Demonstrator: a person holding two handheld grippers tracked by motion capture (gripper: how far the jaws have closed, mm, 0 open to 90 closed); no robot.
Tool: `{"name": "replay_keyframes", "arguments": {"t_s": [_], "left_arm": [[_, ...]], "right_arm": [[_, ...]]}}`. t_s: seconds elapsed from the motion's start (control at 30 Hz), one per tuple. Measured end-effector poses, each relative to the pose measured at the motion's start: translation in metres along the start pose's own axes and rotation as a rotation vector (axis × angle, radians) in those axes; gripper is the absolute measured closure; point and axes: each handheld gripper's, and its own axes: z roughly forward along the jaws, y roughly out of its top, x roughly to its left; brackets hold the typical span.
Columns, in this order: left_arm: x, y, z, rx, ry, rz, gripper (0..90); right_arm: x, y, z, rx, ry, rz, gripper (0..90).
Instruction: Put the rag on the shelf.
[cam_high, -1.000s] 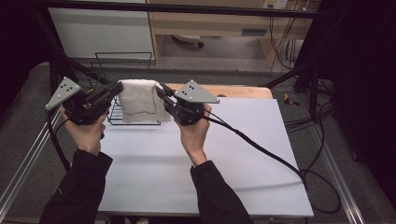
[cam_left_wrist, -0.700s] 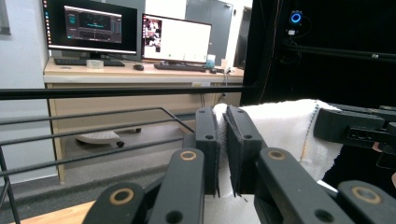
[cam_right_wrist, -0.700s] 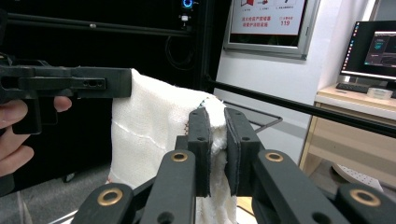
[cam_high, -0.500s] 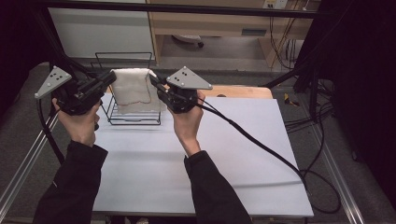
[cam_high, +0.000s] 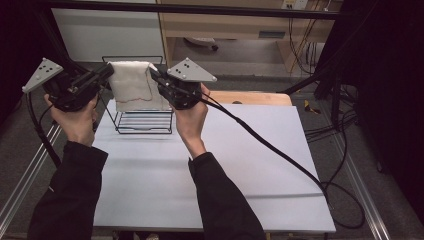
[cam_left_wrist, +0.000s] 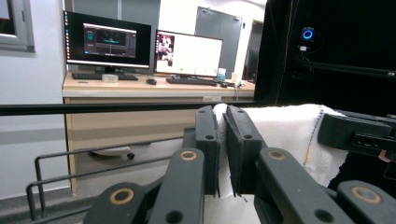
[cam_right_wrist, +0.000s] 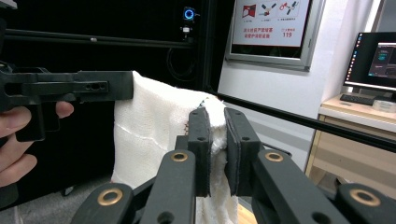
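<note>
Currently held aloft over the far left part of the white table (cam_high: 250, 150): white towel (cam_high: 131, 85), stretched between both grippers above the black wire rack (cam_high: 142, 122). Top edge taut and roughly level, long axis running left to right across the high view; remaining fabric hanging straight down toward the rack, lower edge at about the level of the rack's upper wires, contact not determinable. Material: soft, nubby terry-like cloth, white, with a thin reddish stitched line curving across the hanging face and a coloured seam along one side edge. Left gripper (cam_high: 106, 72): jaws pressed together on the towel's upper left corner, cloth pinched between the flat black pads (cam_left_wrist: 240, 140) in the left gripper view. Right gripper (cam_high: 154, 76): jaws likewise clamped on the upper right corner, bunched fabric squeezed between the pads (cam_right_wrist: 201, 140) in the right gripper view. Grey three-cornered plate on top of each gripper; thick black cable (cam_high: 270, 145) trailing from the right gripper across the table to the right edge. Rack: thin black wire, rectangular, open-topped, standing upright on the table. Table surface: smooth, matte. Background: desk with two lit monitors (cam_left_wrist: 140, 46).
</note>
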Motion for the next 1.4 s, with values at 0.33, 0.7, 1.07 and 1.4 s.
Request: {"name": "replay_keyframes", "arguments": {"t_s": [0.33,0.7,1.07,1.4], "left_arm": [[0.015,0.019,0.0,-0.012,0.018,0.01,83.4],[0.029,0.034,0.006,-0.026,0.028,0.009,83.4],[0.041,0.052,0.015,-0.049,0.04,0.007,83.4],[0.052,0.055,0.028,-0.053,0.047,0.001,83.4]], "right_arm": [[0.002,0.015,0.021,-0.008,0.004,0.001,82.0],[0.001,0.03,0.039,-0.028,0.005,0.001,82.0],[-0.003,0.046,0.057,-0.037,-0.005,-0.02,82.0],[-0.013,0.05,0.074,-0.03,-0.018,-0.024,82.0]]}}
